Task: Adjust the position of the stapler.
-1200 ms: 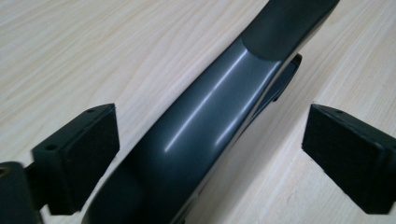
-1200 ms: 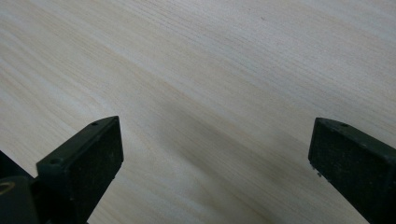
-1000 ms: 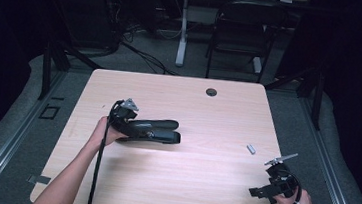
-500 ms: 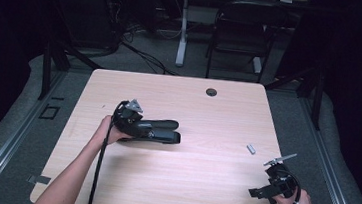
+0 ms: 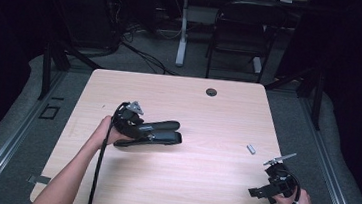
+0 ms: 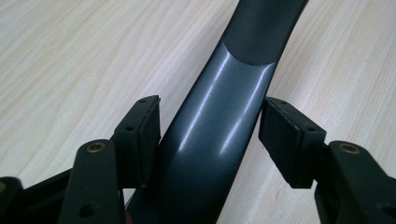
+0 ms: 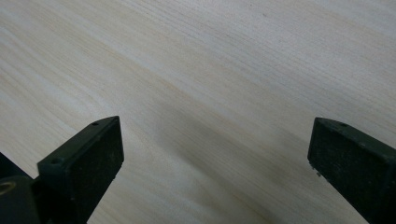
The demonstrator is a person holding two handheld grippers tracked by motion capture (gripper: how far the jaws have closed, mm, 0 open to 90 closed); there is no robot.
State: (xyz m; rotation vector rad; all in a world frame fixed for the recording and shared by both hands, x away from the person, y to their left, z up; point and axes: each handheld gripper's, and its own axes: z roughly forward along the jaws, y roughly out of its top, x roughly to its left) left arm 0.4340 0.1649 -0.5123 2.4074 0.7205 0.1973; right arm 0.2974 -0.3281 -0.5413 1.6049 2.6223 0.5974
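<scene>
A dark grey, glossy, curved object lies left of centre on the light wood table. My left gripper sits at its left end, held by a hand. In the left gripper view the object runs up between the jaws. The left pad presses its side, and the right pad meets it at the pad's top corner. My right gripper rests near the table's front right corner, open. Bare wood lies between its fingertips.
A small grey piece lies on the table right of centre, a little beyond the right gripper. A black round grommet sits near the far edge. Cables trail from both grippers toward the front edge. A chair stands behind the table.
My left gripper has slid slightly to the right, farther onto the dark grey object, which stays where it was. The right gripper has not moved.
</scene>
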